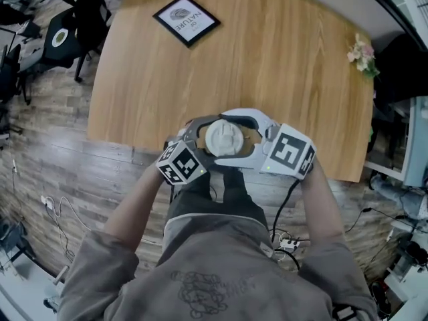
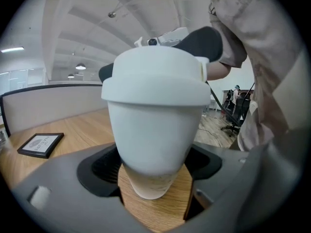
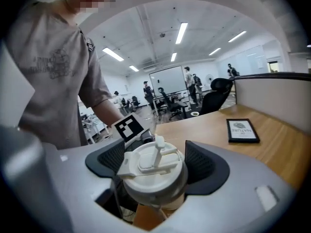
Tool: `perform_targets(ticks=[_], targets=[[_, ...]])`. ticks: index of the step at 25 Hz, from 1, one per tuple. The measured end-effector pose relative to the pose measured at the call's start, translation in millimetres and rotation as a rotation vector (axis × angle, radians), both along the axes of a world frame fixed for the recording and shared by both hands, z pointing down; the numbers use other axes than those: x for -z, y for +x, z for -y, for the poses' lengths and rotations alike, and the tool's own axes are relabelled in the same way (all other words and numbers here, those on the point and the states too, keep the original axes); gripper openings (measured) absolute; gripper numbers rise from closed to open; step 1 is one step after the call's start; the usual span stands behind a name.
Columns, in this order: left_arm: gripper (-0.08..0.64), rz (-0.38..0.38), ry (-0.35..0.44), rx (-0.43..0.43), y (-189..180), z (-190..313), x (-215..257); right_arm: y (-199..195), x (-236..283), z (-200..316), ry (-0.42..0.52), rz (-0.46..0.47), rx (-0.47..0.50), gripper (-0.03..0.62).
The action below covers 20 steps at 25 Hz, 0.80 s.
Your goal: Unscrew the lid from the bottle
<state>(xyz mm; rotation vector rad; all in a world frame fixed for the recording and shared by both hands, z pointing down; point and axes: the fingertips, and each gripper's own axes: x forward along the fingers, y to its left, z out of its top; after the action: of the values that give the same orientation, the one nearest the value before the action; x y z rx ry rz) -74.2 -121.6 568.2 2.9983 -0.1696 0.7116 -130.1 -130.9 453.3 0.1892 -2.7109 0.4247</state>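
Observation:
A white bottle (image 2: 153, 130) with a flip-top lid (image 1: 224, 138) stands at the near edge of the wooden table (image 1: 267, 59). My left gripper (image 1: 204, 139) comes in from the left, and its black pads (image 2: 104, 166) press on the lower body of the bottle. From the right, my right gripper (image 1: 244, 139) reaches in higher up. Its pads (image 3: 201, 164) sit against both sides of the lid (image 3: 153, 164). The bottle's foot rests on the table between the left jaws. The left gripper's marker cube (image 3: 129, 127) shows behind the lid.
A framed picture (image 1: 186, 20) lies at the table's far left and a small bunch of flowers (image 1: 361, 53) at its far right. Office chairs (image 1: 80, 19) stand left of the table. Cables and a power strip (image 1: 287, 243) lie on the floor by the person's legs.

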Motion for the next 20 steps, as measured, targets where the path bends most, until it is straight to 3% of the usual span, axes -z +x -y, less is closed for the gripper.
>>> perform_targets(ticks=[5,10,13,20], targets=[[0.391,-0.001,-0.003,-0.027,-3,-2,0,-4,-1,-9,0.007,-0.004,0.224,0.4],[0.391,0.009,0.011,-0.009,-3,0,0,-4,-2,-11,0.011,-0.018,0.271,0.4],[0.391,0.01,-0.009,0.03,-7,-3,-2,-5,-3,-7,-0.013,-0.035,0.175,0.409],[0.391,-0.001,-0.028,0.157,-6,1,-1,15,17,7,0.109,0.054,-0.321,0.428]])
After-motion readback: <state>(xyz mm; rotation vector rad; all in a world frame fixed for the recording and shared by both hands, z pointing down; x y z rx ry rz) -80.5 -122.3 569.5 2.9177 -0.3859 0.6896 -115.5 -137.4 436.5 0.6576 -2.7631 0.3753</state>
